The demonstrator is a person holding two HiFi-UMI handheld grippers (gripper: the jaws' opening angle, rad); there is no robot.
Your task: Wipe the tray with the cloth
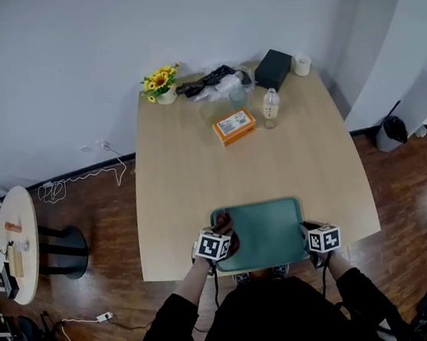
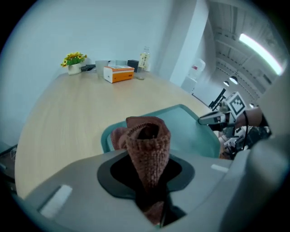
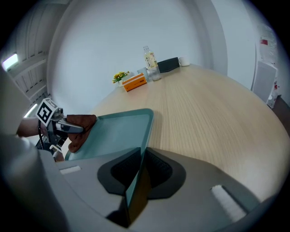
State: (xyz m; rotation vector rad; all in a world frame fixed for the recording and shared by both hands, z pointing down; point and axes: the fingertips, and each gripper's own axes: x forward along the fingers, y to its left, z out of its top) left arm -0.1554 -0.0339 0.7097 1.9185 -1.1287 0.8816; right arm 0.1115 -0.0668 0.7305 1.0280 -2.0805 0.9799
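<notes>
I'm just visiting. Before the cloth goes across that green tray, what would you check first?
1. Grip on the cloth: ok, the left gripper is shut on it.
2. Hold on the tray: ok, the right gripper is shut on its near edge.
3. The cloth is over the tray: ok, at its left side.
4. The cloth presses on the tray floor: cannot tell.
5. Nothing else lies in the tray: ok.
6. The bottle and orange box are out of the way: ok, they are at the far end of the table.
</notes>
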